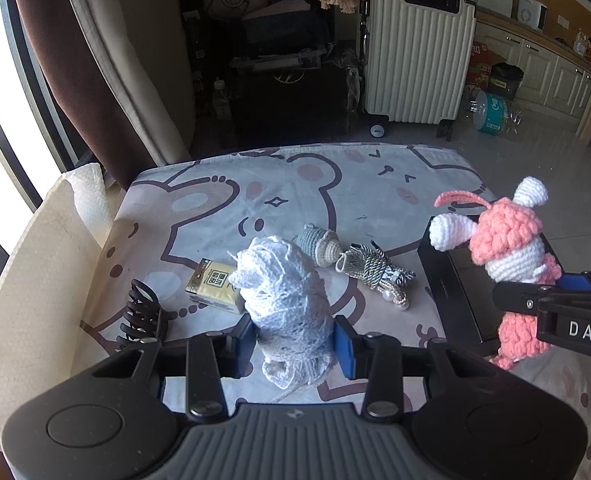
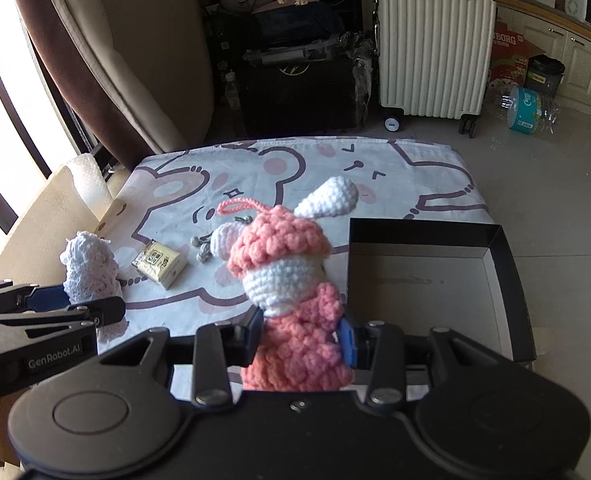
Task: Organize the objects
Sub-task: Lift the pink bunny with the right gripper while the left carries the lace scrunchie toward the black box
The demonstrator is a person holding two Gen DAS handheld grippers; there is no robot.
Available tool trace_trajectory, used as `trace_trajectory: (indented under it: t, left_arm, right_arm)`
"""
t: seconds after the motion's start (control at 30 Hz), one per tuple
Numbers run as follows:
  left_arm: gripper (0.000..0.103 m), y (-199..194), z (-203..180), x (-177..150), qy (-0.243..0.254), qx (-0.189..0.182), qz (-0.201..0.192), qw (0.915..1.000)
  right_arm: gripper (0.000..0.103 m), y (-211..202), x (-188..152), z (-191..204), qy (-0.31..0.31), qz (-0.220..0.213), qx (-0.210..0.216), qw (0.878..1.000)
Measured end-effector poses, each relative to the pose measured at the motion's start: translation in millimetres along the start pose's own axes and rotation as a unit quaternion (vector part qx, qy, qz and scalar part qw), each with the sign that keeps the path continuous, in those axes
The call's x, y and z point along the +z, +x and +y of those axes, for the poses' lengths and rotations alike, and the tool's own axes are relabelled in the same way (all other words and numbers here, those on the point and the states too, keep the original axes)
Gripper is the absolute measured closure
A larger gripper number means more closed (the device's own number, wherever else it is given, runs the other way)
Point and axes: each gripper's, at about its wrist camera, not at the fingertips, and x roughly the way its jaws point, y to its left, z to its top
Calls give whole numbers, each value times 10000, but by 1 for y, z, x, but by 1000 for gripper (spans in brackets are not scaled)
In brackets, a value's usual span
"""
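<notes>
Holding tight, left gripper: fingers pinch the white yarn ball.
Right gripper: fingers pinch the pink bunny.
Black box: beside bunny.

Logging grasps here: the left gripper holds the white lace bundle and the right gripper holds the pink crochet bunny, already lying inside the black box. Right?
Not quite. The right gripper holds the pink crochet bunny up beside the black box, not inside; the right wrist view shows it. The left gripper does hold the white lace bundle.
</notes>
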Motion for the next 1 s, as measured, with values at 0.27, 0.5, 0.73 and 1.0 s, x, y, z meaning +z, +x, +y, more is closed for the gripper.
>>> trace_trajectory:
  t: [0.27, 0.5, 0.73, 1.0]
  left_arm:
    - [60, -4, -8, 3, -42, -55, -88, 9999]
    - [60, -4, -13, 5, -118, -111, -104, 9998]
    - [60, -1, -21, 8, -141, -153, -107, 9997]
    - [60, 4, -31, 13, -192, -192, -109, 9996]
  right_arm:
    - [63, -7, 0, -12, 91, -148, -100, 9998]
    - [63, -9, 0, -18, 144, -188, -110, 9997]
    - [63, -11, 0, -27, 221, -225, -120, 9994]
    - [63, -10, 3, -42, 331, -244, -65, 9991]
